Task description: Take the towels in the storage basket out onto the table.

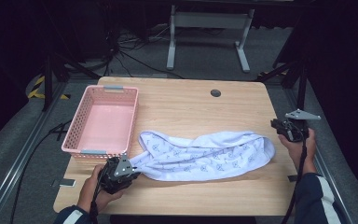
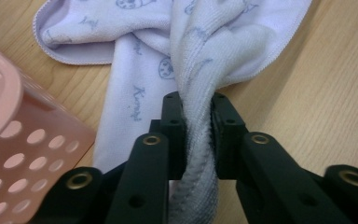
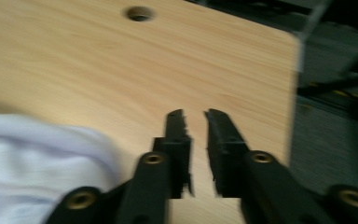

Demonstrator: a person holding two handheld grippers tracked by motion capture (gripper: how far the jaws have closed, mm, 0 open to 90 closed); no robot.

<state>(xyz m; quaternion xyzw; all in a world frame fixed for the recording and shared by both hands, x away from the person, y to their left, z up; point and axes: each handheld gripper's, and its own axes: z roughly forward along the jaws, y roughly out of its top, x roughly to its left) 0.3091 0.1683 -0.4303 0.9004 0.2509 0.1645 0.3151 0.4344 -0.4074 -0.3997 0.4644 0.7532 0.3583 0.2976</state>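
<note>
The printed white towel point(image 1: 205, 156) lies bunched on the wooden table point(image 1: 191, 105), just right of the pink basket point(image 1: 103, 120). The left gripper point(image 2: 196, 122) pinches the towel's corner beside the basket. The right gripper point(image 3: 195, 122), past the towel's far end, holds its 2 jaws narrowly apart with nothing between them.

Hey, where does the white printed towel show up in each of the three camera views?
High view: towel lies across the table's middle, beside the pink basket.
Left gripper view: towel fills the top centre, a fold pinched between the jaws.
Right gripper view: towel blurred at lower left.
Shared landmark: the wooden table.
</note>
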